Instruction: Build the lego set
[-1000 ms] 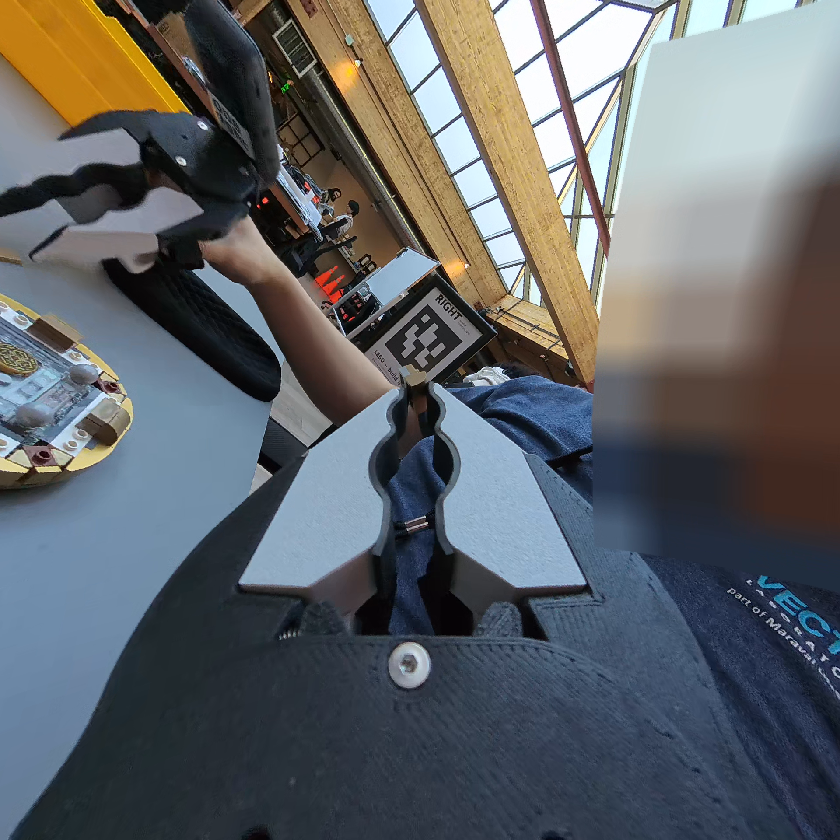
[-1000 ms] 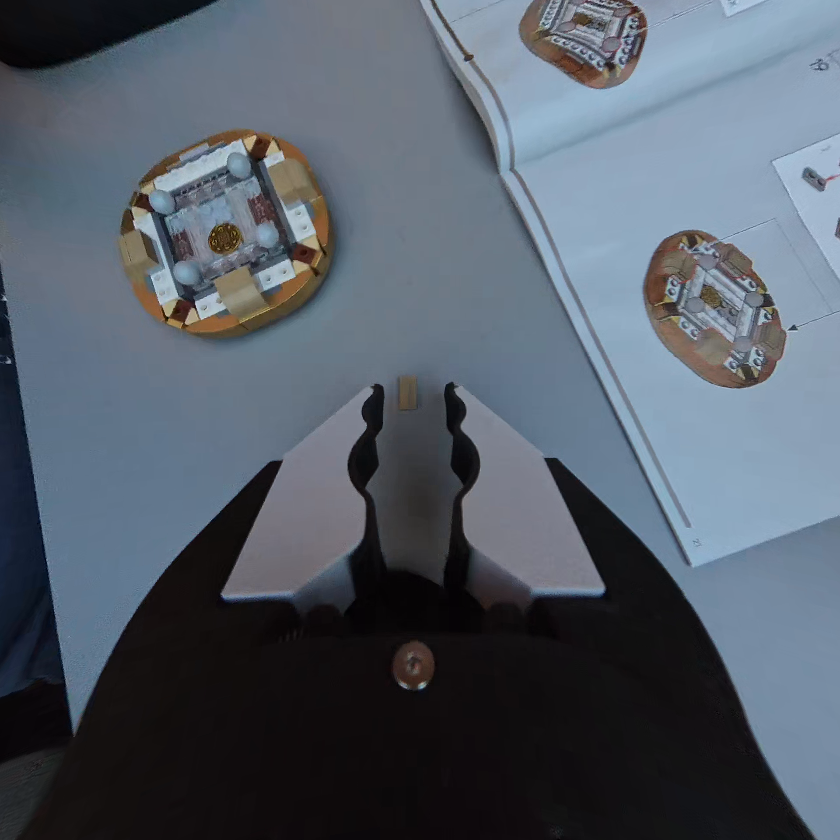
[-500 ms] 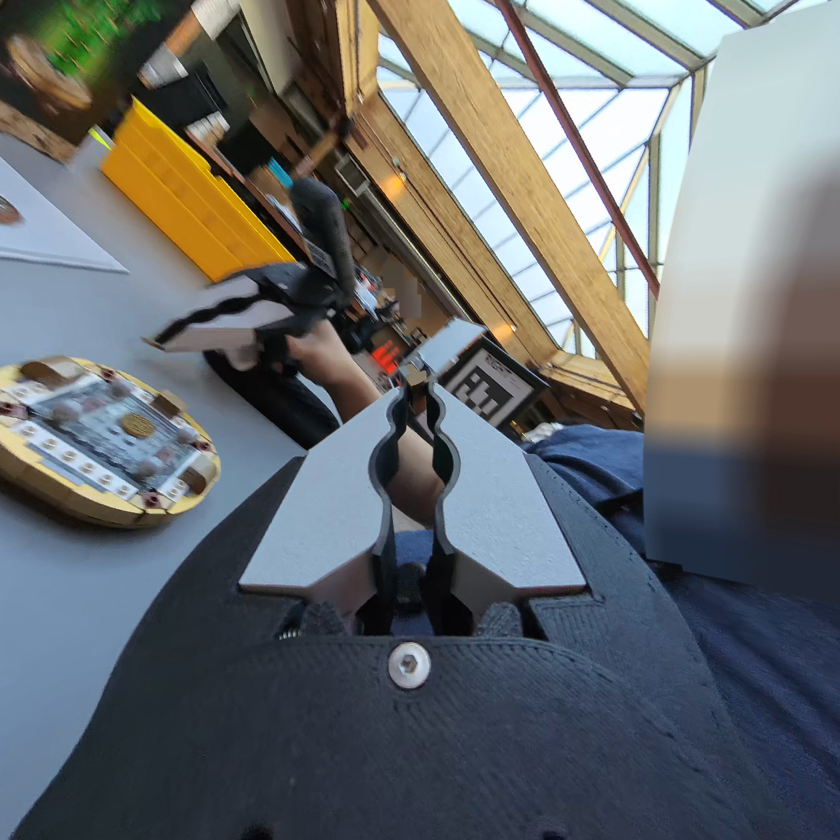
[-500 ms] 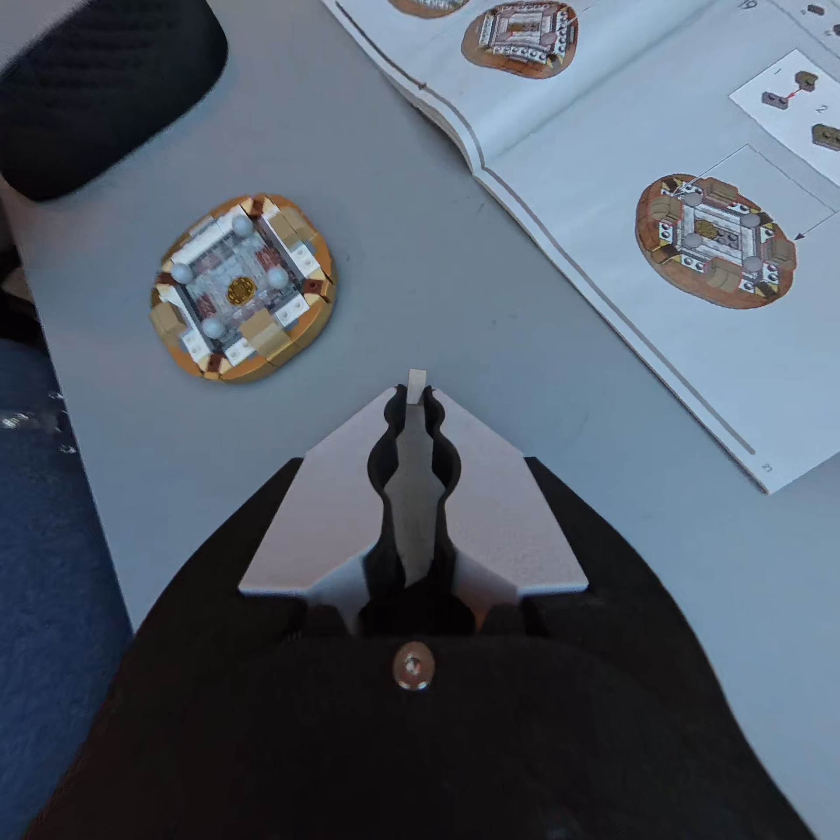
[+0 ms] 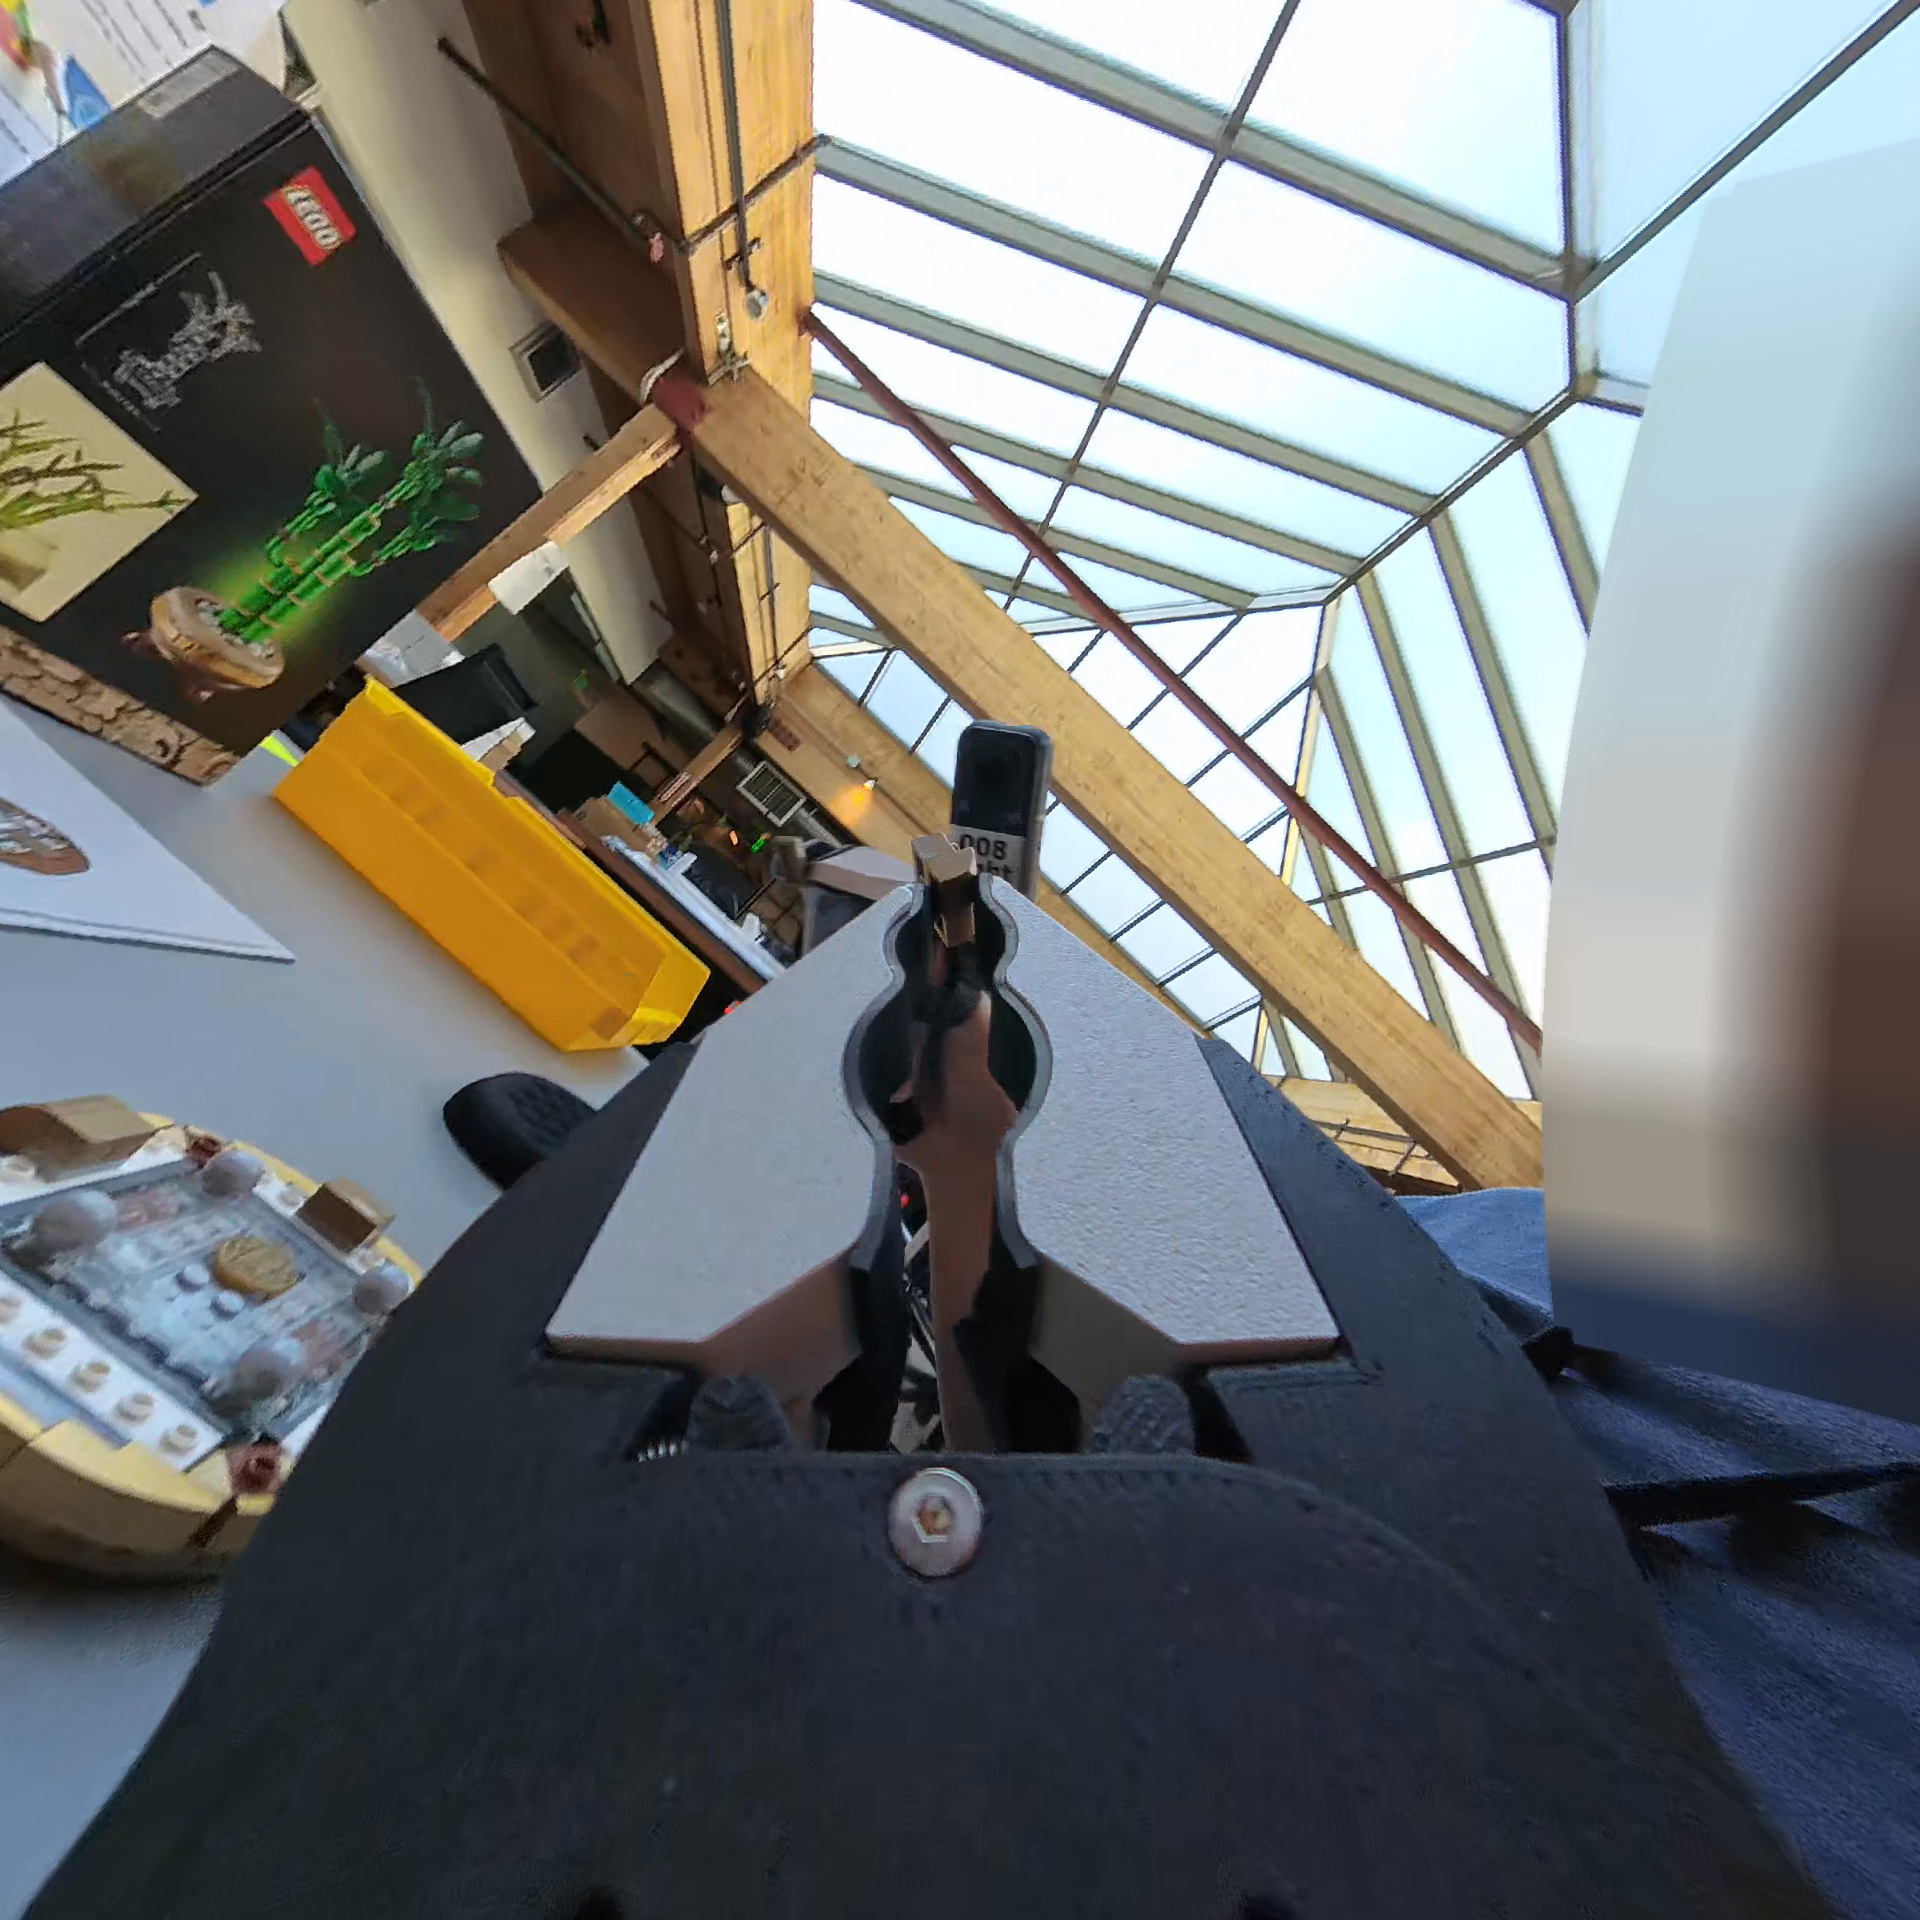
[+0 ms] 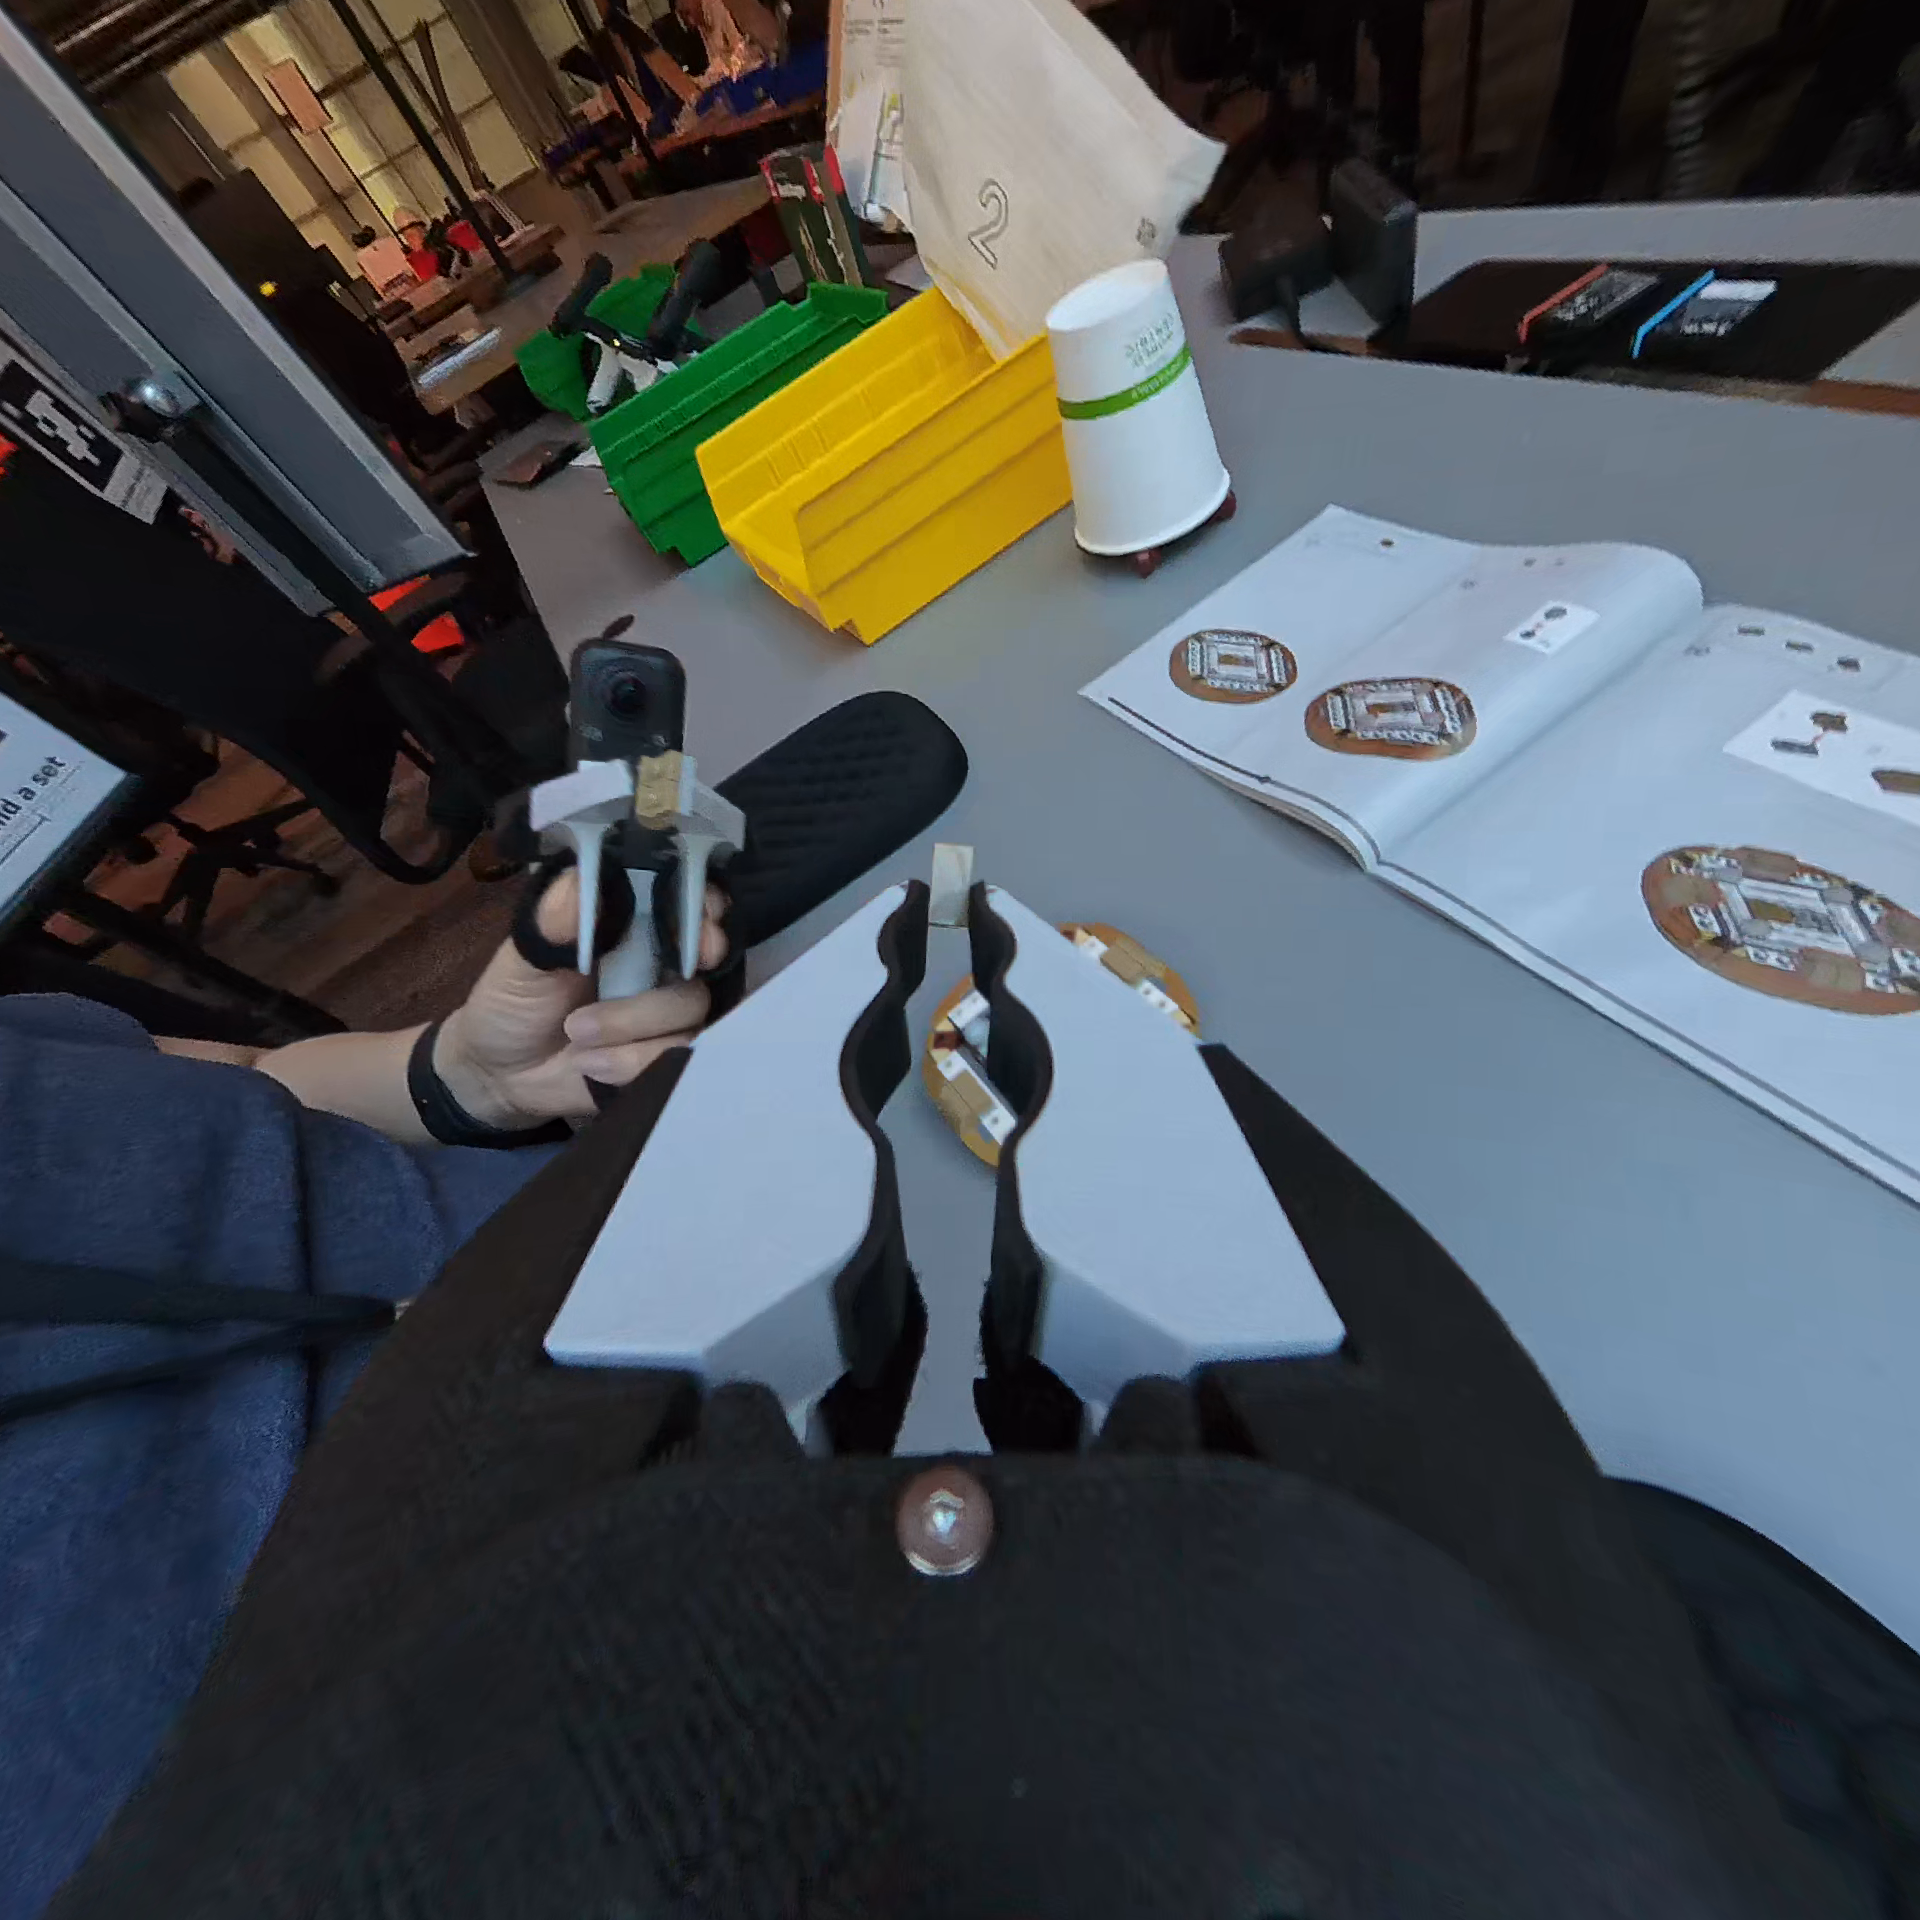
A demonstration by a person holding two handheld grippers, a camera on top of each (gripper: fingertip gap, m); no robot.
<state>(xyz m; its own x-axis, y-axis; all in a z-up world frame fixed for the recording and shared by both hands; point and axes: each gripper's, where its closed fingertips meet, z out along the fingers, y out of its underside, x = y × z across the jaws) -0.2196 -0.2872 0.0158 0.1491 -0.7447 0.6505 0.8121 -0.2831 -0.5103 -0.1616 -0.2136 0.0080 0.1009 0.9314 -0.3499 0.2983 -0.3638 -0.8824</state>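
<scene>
Your round model (image 6: 966, 1081) lies flat on the grey table (image 6: 1299, 935): tan rim, white and clear square centre, a gold disc in the middle, small grey domes at the corners. Your left gripper (image 5: 948, 896) has its fingers pinched on a small tan brick (image 5: 943, 871), raised off the table and tipped toward the skylight. Your right gripper (image 6: 948, 904) has its fingers closed on a thin pale flat piece (image 6: 952, 881), hovering just above the model. Only the right wrist view shows the open instruction booklet (image 6: 1507, 727), the upturned paper cup (image 6: 1138, 416), the green bin (image 6: 707, 416) beside the yellow bin (image 6: 883, 478), and your left hand (image 6: 551, 1029) gripping its tool upright, with a dark band at the wrist. Only the left wrist view shows the set's box (image 5: 208, 436) standing behind the table.
</scene>
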